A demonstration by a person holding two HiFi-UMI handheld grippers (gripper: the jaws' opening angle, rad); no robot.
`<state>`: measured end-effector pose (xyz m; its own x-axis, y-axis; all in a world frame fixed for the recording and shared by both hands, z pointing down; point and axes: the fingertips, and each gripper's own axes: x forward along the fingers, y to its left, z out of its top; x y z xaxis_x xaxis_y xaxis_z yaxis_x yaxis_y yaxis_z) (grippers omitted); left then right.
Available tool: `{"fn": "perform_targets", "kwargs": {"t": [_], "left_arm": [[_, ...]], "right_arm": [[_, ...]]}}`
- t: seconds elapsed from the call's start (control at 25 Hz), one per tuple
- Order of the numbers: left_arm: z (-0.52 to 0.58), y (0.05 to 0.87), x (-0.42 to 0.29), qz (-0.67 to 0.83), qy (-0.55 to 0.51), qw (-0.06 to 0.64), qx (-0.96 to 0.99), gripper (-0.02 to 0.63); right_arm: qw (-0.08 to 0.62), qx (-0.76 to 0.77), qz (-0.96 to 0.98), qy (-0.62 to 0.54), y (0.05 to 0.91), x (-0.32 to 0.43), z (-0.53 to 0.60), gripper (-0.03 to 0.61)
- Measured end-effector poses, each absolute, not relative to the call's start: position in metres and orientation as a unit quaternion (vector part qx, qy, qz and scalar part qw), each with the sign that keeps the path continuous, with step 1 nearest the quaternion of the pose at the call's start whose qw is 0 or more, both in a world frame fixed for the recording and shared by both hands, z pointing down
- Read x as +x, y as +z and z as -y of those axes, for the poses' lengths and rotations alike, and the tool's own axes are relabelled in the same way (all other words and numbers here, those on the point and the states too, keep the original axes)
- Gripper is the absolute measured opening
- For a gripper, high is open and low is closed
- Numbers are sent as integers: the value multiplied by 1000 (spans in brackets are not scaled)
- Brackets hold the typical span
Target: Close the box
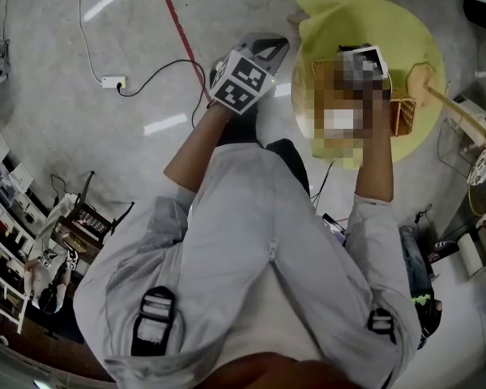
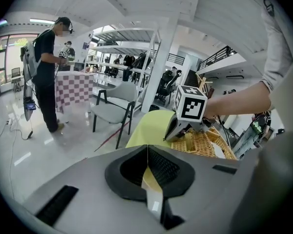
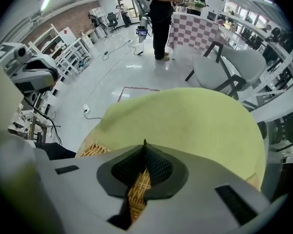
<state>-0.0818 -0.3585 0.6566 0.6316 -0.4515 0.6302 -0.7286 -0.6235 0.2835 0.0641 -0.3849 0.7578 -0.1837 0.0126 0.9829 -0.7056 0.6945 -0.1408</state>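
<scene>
A woven wicker box (image 1: 402,113) stands on a round table with a yellow-green cloth (image 1: 373,19). My right gripper (image 1: 360,75) is over the box, and in the right gripper view its jaws (image 3: 144,145) are shut on a strip of the box's wicker lid (image 3: 136,189). My left gripper (image 1: 274,45) hangs over the floor left of the table, apart from the box. Its jaws (image 2: 147,147) are shut with nothing between them. From the left gripper view the right gripper's marker cube (image 2: 190,104) shows above the wicker box (image 2: 207,143). A mosaic patch hides part of the box in the head view.
A grey chair (image 2: 112,106) and a checkered table (image 2: 73,87) stand beyond the table, with a person (image 2: 44,67) beside them. On the floor lie a power strip with its cable (image 1: 113,81) and a red tape line (image 1: 178,23). A wooden stick (image 1: 462,113) juts out at the table's right.
</scene>
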Motion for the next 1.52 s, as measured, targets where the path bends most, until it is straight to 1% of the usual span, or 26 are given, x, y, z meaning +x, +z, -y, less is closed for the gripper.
{"fn": "perform_targets", "kwargs": {"t": [0.16,0.4,0.76,1.04,1.36,1.52], "left_arm": [[356,651,-77,340,260,260,866,30],[344,637,-73,345,266,245,866,29],[328,574,-46,376,241,201,872,30],[289,529,-19,393,231,157,876,29],[233,496,21,400,217,135,880,29],[200,481,46,398,216,121,883,30]], "right_arm": [[577,260,716,295,743,65,388,34],[537,284,744,279,703,65,391,34],[462,309,797,237,613,78,380,34],[415,330,824,199,553,96,337,34],[382,345,840,175,516,134,270,34],[374,343,842,183,513,158,225,34]]}}
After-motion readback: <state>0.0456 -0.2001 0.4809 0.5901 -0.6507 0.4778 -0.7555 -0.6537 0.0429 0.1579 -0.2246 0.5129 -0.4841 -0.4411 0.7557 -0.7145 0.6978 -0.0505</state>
